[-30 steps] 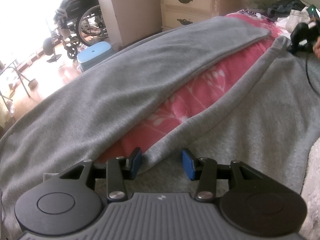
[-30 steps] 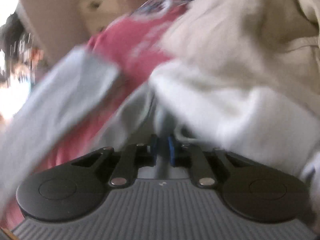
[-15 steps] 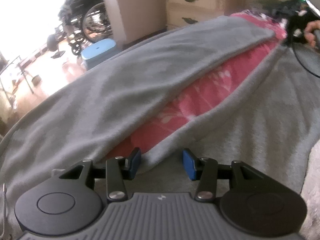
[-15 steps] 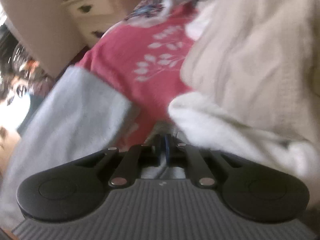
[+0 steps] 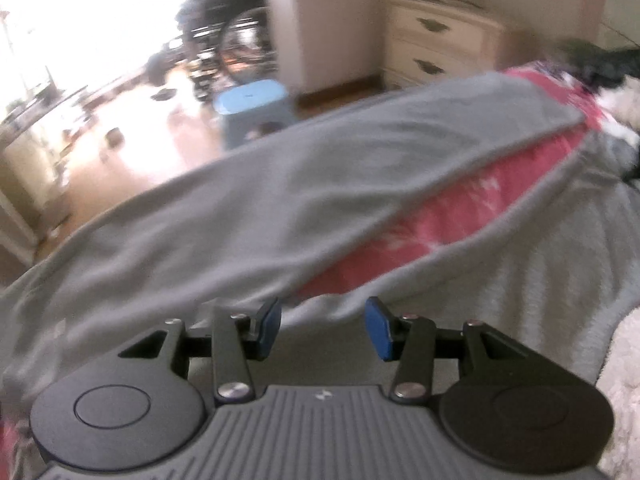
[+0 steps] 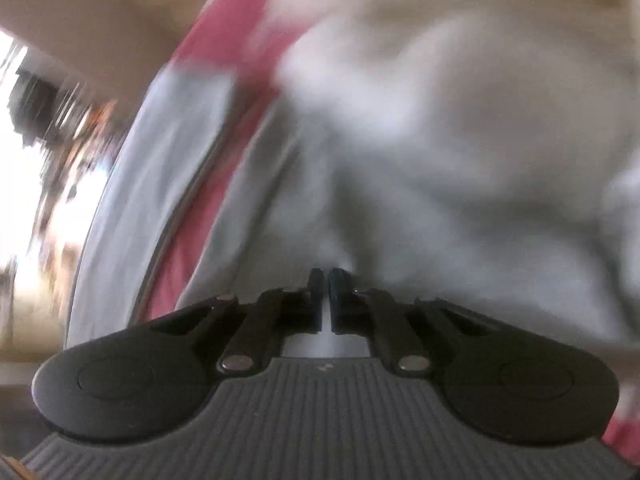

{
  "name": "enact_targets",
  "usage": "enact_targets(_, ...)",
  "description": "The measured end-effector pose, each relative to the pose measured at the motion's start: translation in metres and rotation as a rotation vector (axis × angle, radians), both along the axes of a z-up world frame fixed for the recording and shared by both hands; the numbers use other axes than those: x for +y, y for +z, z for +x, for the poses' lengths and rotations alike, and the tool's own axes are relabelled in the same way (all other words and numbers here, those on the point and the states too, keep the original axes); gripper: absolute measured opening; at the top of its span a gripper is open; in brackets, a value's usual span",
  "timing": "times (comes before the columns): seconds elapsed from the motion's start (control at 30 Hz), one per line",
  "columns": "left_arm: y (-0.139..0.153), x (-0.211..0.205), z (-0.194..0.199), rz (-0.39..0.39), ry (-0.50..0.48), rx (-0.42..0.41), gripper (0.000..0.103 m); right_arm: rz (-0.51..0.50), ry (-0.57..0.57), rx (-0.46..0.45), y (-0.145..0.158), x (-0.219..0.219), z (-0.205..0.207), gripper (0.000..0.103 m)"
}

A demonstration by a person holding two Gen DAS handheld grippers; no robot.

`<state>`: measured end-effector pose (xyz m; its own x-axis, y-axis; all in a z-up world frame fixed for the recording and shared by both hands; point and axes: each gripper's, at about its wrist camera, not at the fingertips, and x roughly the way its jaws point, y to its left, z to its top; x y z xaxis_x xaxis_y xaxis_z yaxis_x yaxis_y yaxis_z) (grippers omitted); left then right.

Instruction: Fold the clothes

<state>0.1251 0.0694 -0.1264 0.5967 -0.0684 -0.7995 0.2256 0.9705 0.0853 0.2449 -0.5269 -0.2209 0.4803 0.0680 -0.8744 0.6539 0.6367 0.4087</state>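
Note:
Grey trousers (image 5: 320, 184) lie spread on a pink flowered bedspread (image 5: 440, 216), with one leg stretching to the far end and the other leg (image 5: 540, 260) to its right. My left gripper (image 5: 323, 328) hovers over the fork between the legs. It is open, its blue pads (image 5: 269, 326) apart, with only the cloth's edge below the gap. In the blurred right wrist view my right gripper (image 6: 325, 280) is shut on grey cloth (image 6: 400, 200), which gathers into folds at the pads. The pink bedspread (image 6: 224, 40) shows to the left of that cloth.
A cream dresser (image 5: 440, 44) stands beyond the bed. On the floor to the left are a blue stool (image 5: 252, 104) and a wheelchair (image 5: 232, 40). Dark and white clothes (image 5: 600, 76) are piled at the bed's far right. Fluffy white fabric (image 5: 624, 360) lies at the near right.
The left gripper has risen and shifted, still open over the trousers' fork. The right gripper has swung and rolled with the grey cloth pinched in it. It is gone from the left view's far corner.

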Motion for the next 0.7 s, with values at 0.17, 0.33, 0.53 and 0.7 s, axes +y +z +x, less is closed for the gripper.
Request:
enact_targets(0.17,0.016,0.045,-0.025,0.013,0.138,0.035,0.048,0.005,0.121,0.025,0.028,0.018,-0.026,0.019)
enact_targets(0.33,0.010,0.079,-0.058,0.026,0.294,0.114,0.048,0.105,0.313,0.136,0.002,0.064,-0.054,0.030)
enact_targets(0.53,0.004,0.125,-0.100,-0.033,0.489,0.186,0.048,-0.100,0.279,0.231,0.005,0.065,-0.069,0.017)
enact_targets(0.7,0.008,0.145,-0.116,-0.038,0.572,0.224,0.055,-0.143,0.393,0.134,0.033,0.090,-0.073,0.028)
